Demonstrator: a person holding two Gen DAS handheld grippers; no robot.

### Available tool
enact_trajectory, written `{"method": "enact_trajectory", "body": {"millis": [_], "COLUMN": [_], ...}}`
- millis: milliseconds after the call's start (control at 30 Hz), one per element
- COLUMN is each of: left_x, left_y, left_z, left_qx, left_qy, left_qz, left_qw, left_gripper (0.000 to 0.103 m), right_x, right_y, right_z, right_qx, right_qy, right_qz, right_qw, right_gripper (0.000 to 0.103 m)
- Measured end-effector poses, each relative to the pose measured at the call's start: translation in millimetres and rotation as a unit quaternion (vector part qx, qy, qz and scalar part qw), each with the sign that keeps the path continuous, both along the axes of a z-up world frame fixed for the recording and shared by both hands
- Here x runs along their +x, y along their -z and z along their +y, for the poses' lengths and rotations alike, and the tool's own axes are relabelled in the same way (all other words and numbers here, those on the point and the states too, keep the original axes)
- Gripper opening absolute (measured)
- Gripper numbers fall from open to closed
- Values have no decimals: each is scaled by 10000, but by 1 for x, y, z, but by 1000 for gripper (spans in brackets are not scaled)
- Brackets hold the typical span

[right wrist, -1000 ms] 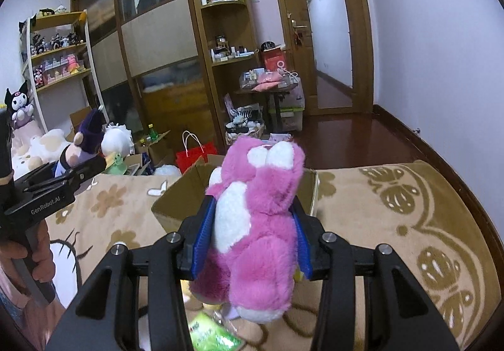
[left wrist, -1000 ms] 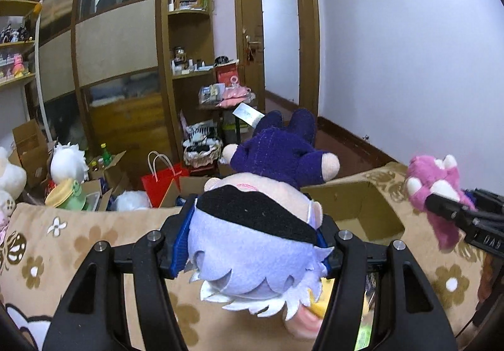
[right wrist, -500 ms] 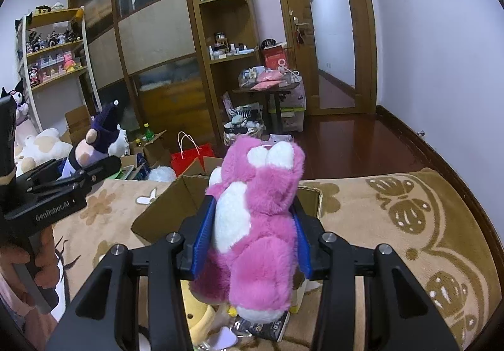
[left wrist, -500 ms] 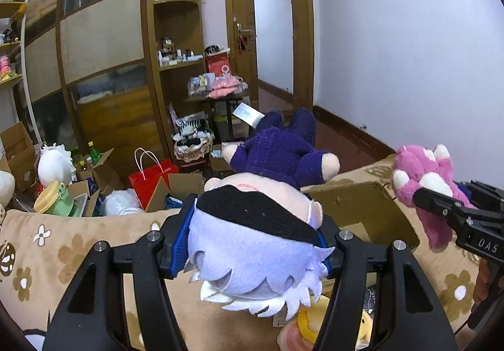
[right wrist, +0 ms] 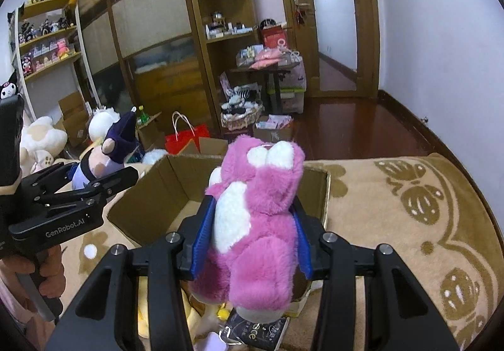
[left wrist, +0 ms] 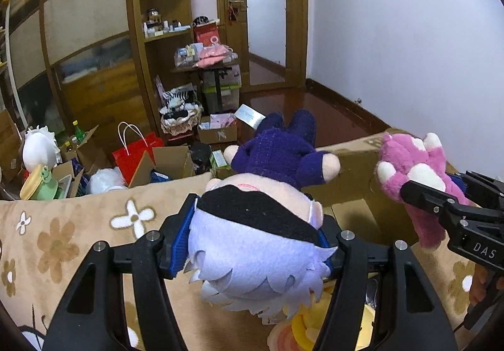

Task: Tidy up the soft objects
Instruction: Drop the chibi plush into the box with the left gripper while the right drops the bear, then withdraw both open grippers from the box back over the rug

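Observation:
My left gripper [left wrist: 252, 244] is shut on a plush doll [left wrist: 261, 225] with white hair, a black blindfold and a dark purple outfit. It holds the doll above the near edge of an open cardboard box [left wrist: 352, 181]. My right gripper [right wrist: 252, 234] is shut on a pink and white plush bear [right wrist: 255, 225] and holds it over the same cardboard box [right wrist: 176, 190]. The bear also shows at the right of the left wrist view [left wrist: 412, 174]. The doll shows at the left of the right wrist view [right wrist: 110, 149].
The box stands on a beige flowered blanket [right wrist: 393, 209]. Yellow plush and packets lie in the box bottom [right wrist: 252, 329]. Beyond the blanket are a red paper bag [left wrist: 135, 152], cartons, other plush toys [right wrist: 41, 137], a wooden cabinet and a door.
Both grippers have moved forward toward the box with their toys still held. The box interior and the items in it have come more into view.

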State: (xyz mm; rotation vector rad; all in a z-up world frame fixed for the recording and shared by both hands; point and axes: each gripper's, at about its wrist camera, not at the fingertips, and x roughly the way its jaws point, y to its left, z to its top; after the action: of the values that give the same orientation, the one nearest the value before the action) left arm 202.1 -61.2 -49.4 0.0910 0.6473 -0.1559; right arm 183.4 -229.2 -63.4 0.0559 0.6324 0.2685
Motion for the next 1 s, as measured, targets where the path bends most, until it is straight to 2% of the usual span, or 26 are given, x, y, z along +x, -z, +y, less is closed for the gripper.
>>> {"method": "enact_trajectory", "body": {"millis": [233, 467, 600, 733, 1000], "left_x": [1, 0, -6, -16, -41], "left_y": [9, 12, 10, 6, -2], "left_z": [-8, -2, 3, 9, 18], "left_qx": [148, 148, 117, 22, -42], "left_qy": [56, -62, -116, -192, -409], "left_qz": [142, 179, 210, 223, 195], "left_qw": [9998, 9997, 9996, 9996, 9990], "left_gripper": [65, 79, 84, 88, 100], "right_x": [4, 0, -3, -10, -33], "right_y": [11, 11, 11, 9, -2], "right_z": [0, -1, -2, -1, -2], "right_qx": [-22, 27, 72, 91, 210], "right_qy": [-24, -10, 9, -16, 40], "right_qz": [146, 179, 188, 209, 120], "right_qw": [9999, 9998, 9998, 9997, 9997], "right_gripper": [50, 50, 61, 67, 96]}}
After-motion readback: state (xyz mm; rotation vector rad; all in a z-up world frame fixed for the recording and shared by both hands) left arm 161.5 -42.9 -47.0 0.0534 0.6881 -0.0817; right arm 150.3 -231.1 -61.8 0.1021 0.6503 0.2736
